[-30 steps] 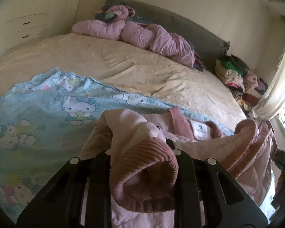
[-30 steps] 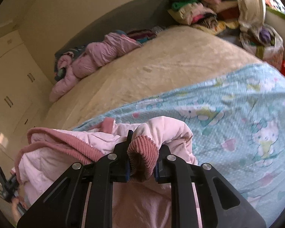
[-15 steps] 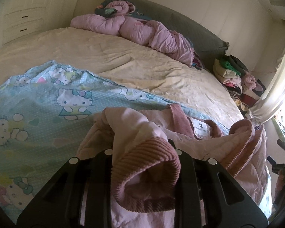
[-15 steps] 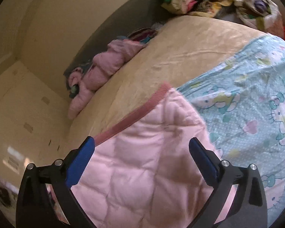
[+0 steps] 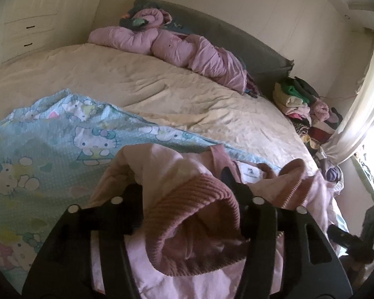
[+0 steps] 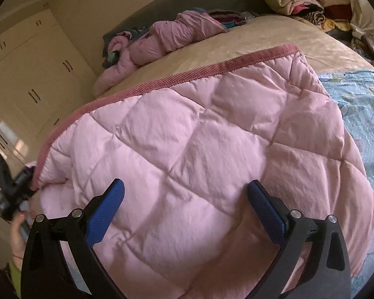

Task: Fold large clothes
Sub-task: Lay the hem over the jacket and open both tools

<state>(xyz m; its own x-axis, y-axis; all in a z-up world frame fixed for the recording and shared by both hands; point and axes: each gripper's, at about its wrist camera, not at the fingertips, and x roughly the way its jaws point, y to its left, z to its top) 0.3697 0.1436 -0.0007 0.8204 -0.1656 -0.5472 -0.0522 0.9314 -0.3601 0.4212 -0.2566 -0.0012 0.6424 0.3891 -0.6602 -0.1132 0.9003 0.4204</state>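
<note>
Bed (image 5: 177, 94): a wide cream-covered mattress fills both views, with a grey headboard at the far end.
Cartoon sheet (image 5: 37, 154): a pale blue printed sheet lies over the near part of the bed, under the garment.
Pink quilted jacket (image 6: 199, 149): the task's garment lies on the near edge of the bed on top of the sheet; in the right wrist view its quilted panel spreads flat, with a ribbed hem along the far side.
Long axis: the ribbed hem runs across the right wrist view from lower left to upper right.
Ribbed cuff (image 5: 194, 224): a darker pink corduroy cuff, bunched, hangs toward the left camera.
Left gripper (image 5: 189, 214): clenched on the ribbed cuff, the fabric pinched between both jaws.
Right gripper (image 6: 185, 206): released, jaws spread wide, holding nothing; it hovers close over the quilted panel, which lies straight ahead of and under it.
Key relation: the left side has hold of a sleeve end, while the free right gripper is nearer the flat body panel and its near edge, likely the next place to grasp.
Hidden: the jacket's near edge is cut off by the frame; whether the right fingertips touch the fabric cannot be told; the other sleeve is not visible.
</note>
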